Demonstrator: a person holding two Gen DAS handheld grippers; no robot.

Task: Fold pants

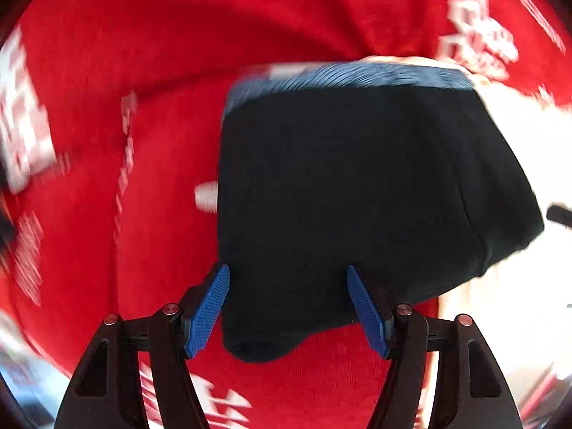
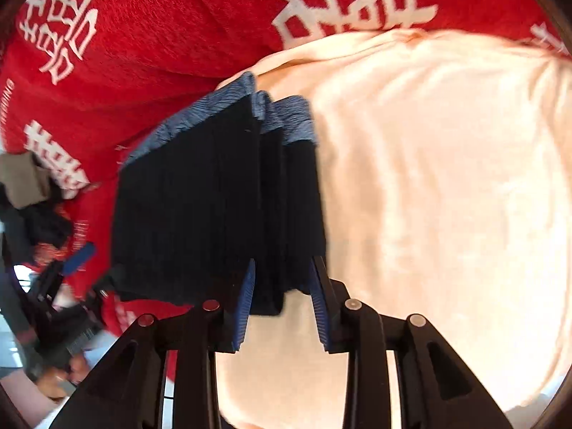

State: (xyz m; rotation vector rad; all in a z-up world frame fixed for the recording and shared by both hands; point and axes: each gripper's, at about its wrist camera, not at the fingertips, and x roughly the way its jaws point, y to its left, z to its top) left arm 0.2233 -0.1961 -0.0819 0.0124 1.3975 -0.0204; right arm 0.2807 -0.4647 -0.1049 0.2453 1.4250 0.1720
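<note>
The folded black pants (image 1: 357, 196) with a blue-grey ribbed waistband (image 1: 350, 75) lie on the red cloth (image 1: 143, 71). My left gripper (image 1: 287, 268) hovers over their near edge, open, its blue pads (image 1: 211, 307) standing wide on either side of the fabric without pressing it. In the right wrist view the pants (image 2: 186, 214) show as stacked layers, waistband (image 2: 200, 114) at the far end. My right gripper (image 2: 283, 260) is open, with the near folded edge between its pads (image 2: 245, 307), loose. The left gripper (image 2: 77, 259) shows at the left edge there.
The red cloth (image 2: 161, 43) bears white printed characters. A cream garment (image 2: 447, 178) lies to the right of the pants and partly under them. A pile of dark and olive clothes (image 2: 28, 186) sits at far left. A person's hand (image 2: 53, 382) shows at lower left.
</note>
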